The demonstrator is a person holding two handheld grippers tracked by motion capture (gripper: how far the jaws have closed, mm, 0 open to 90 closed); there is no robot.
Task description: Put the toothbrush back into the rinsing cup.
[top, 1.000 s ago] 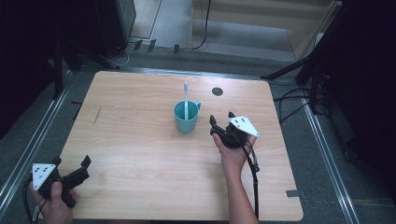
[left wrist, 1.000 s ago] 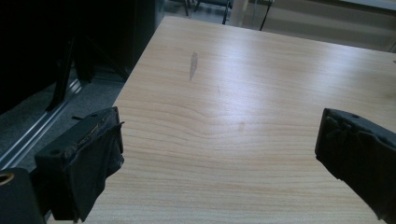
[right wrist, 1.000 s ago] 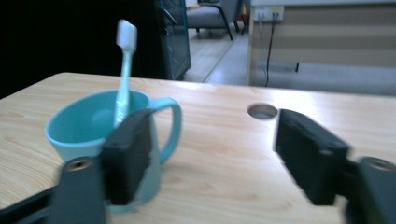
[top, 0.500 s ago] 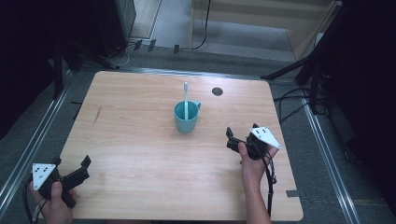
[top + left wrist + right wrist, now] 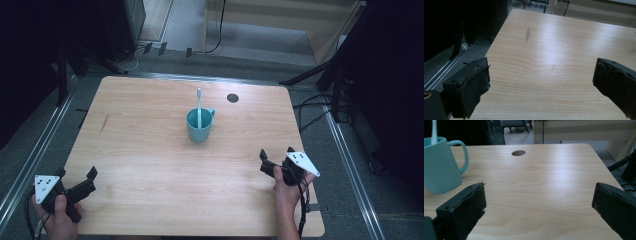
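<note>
One toothbrush (image 5: 198, 103) upright in mug (image 5: 199, 126)

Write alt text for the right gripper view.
An open gripper hovers over a light wooden table, nothing between its black jaws. A teal mug holding a white toothbrush stands at the left, with a dark round hole in the tabletop farther back.

Right hand-held gripper (image 5: 276, 161) back from mug (image 5: 199, 126), nearer table edge
</note>
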